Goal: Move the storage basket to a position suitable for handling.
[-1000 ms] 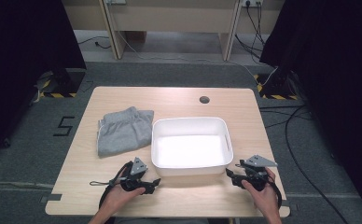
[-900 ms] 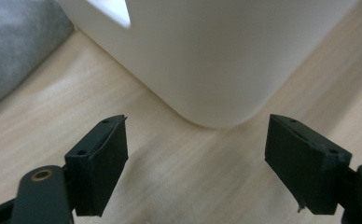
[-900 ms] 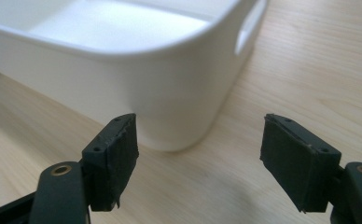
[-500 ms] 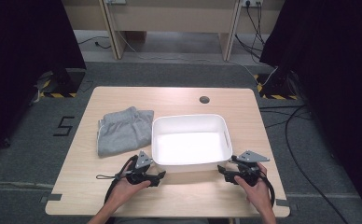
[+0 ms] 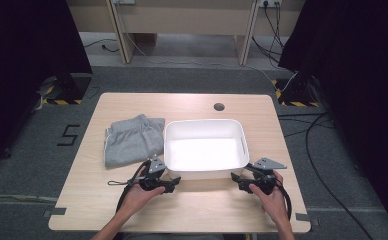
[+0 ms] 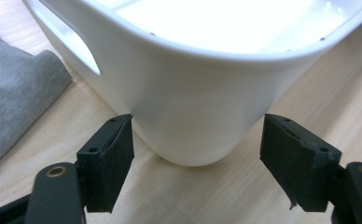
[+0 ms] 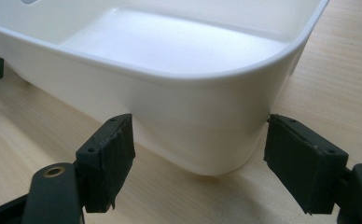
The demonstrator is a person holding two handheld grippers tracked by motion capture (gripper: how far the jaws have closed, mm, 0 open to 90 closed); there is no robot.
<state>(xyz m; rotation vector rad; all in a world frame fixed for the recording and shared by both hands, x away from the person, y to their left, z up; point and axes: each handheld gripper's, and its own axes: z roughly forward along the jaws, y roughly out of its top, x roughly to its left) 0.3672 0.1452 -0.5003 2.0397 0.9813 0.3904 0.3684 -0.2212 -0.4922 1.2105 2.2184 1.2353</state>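
Two grippers, one per hand, at the table's near edge. Left gripper (image 5: 174, 180): jaws spread, having just closed a little, near-left corner of the tub (image 5: 204, 172) between them, pads not pressing. Right gripper (image 5: 236, 178): jaws spread, near-right corner between them, also not gripped. One white tub, empty, mid-table (image 5: 132, 210). One grey folded garment (image 5: 132, 140) just beyond, left of the tub.

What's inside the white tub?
Nothing: the tub looks empty, its white floor bare. The near wall hides a strip of the floor just behind it.
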